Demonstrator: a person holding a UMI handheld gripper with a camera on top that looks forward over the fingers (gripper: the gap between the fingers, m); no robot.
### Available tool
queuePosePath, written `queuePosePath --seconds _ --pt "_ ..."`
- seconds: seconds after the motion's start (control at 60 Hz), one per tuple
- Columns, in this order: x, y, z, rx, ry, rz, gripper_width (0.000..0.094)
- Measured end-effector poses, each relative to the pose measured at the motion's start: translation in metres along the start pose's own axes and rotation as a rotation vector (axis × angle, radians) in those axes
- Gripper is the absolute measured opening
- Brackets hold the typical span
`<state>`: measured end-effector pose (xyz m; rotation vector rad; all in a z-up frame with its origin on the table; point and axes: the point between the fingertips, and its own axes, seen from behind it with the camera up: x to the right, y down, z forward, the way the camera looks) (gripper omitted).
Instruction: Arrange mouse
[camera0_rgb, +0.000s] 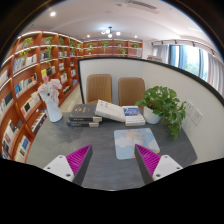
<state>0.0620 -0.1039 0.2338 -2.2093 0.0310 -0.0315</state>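
Gripper view: the fingers (112, 160) are open and hold nothing, low in the frame. I cannot see a mouse. A mouse mat (135, 142) lies on the tabletop (100, 150) just ahead, near the middle. Look around slowly for the mouse before reaching.

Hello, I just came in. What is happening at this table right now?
A person holds a handheld gripper above a grey table. Its fingers are open and hold nothing. Beyond them lie a light mouse mat, a stack of books, an open book and a potted plant. Two chairs stand behind the table, with bookshelves along the wall. I cannot make out a mouse here.
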Motion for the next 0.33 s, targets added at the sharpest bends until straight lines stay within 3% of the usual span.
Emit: queuePosePath --seconds 0.333 --pt "-0.032 0.01 -0.019 0.01 -0.014 -0.021 0.0858"
